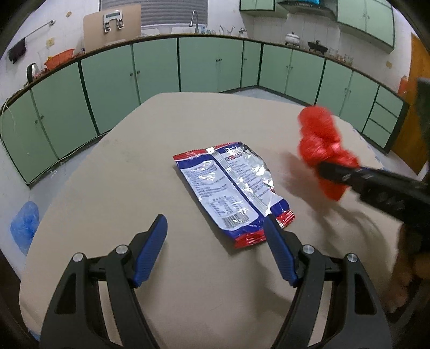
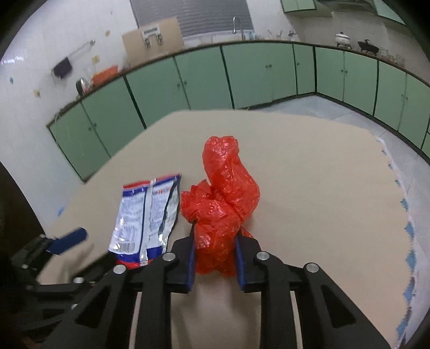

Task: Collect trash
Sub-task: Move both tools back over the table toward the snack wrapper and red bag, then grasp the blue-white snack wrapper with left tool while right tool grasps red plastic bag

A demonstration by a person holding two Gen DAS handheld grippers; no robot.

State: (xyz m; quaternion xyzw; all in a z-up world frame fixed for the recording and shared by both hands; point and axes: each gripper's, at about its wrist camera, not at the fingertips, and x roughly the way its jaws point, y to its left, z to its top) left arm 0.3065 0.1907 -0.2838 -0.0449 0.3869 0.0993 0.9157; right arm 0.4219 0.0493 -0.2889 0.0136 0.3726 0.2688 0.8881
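A flattened foil snack wrapper (image 1: 233,192), blue, white and red, lies on the beige table (image 1: 150,150); it also shows in the right wrist view (image 2: 147,217). My left gripper (image 1: 216,228) is open just short of the wrapper's near end, its right finger (image 1: 279,249) at the wrapper's corner. My right gripper (image 2: 215,233) is shut on a crumpled red plastic bag (image 2: 225,196) and holds it above the table to the right of the wrapper. The bag (image 1: 319,142) and the right gripper (image 1: 333,171) show blurred in the left wrist view.
Green kitchen cabinets (image 1: 156,64) run along the far walls under a counter with a sink tap (image 1: 194,17) and pots. A blue plastic bag (image 1: 25,225) lies on the floor left of the table. The table's right edge (image 2: 403,214) is frayed.
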